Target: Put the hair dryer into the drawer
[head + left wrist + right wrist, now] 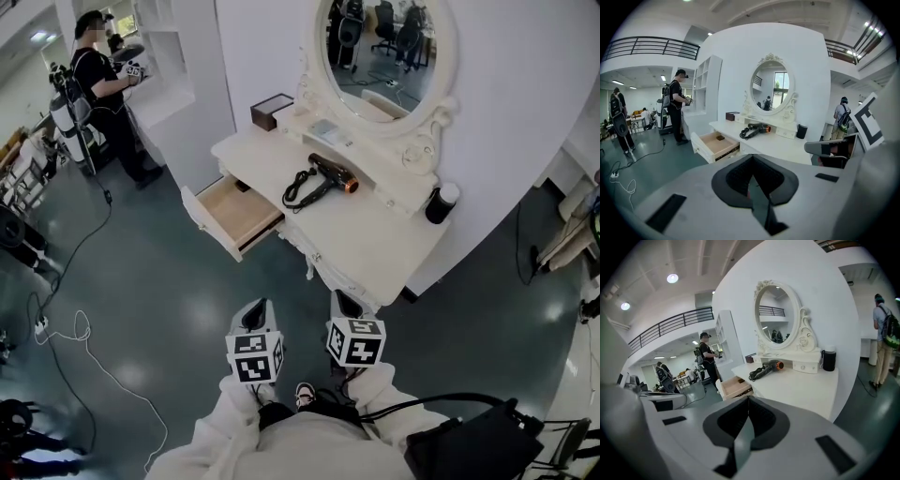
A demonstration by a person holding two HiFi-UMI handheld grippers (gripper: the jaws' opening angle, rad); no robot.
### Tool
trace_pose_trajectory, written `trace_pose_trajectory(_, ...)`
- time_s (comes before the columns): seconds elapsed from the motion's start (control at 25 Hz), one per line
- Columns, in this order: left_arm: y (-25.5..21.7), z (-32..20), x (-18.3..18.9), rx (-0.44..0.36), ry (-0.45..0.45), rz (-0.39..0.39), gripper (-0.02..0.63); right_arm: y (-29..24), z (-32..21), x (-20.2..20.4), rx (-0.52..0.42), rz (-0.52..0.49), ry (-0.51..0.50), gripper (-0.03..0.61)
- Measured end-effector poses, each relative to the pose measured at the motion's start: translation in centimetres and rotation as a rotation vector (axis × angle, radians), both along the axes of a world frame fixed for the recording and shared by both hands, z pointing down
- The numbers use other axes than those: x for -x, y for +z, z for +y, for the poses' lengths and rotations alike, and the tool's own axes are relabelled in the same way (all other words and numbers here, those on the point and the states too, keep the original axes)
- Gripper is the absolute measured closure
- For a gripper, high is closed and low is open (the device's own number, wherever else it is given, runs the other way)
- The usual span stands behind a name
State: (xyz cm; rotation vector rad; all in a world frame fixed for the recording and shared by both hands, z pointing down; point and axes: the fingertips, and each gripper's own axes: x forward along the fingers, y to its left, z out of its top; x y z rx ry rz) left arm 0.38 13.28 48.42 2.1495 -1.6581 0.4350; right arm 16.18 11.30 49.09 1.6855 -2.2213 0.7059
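Observation:
A black hair dryer [328,176] with an orange nozzle end and a coiled cord lies on the white vanity table [375,248], in front of the oval mirror. It also shows in the left gripper view as the hair dryer [757,129] and in the right gripper view as the hair dryer [771,366]. The table's left drawer [234,211] stands pulled out, with a small dark item [720,138] inside. My left gripper [255,314] and right gripper [345,305] are side by side above the floor, well short of the table. Both are shut and hold nothing.
A dark cylinder [439,203] stands at the table's right end and a brown box [272,111] at its back left. A person [103,84] stands by white shelves at the far left. Cables [84,328] trail over the floor on the left.

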Motion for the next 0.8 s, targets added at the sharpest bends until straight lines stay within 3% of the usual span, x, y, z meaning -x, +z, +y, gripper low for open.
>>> trace_pose_trajectory(0.4,1.0,-2.9,-0.7,0.018,0.016,-0.007,0.618,1.5,-2.7,-0.8,0.035,-0.006,0.009,0.517)
trace_pose_trajectory(0.8,0.8,-10.1,-1.5,-0.010,0.106,0.014,0.618,0.8,-8.4,-1.2,0.018,0.021,0.077,0.517)
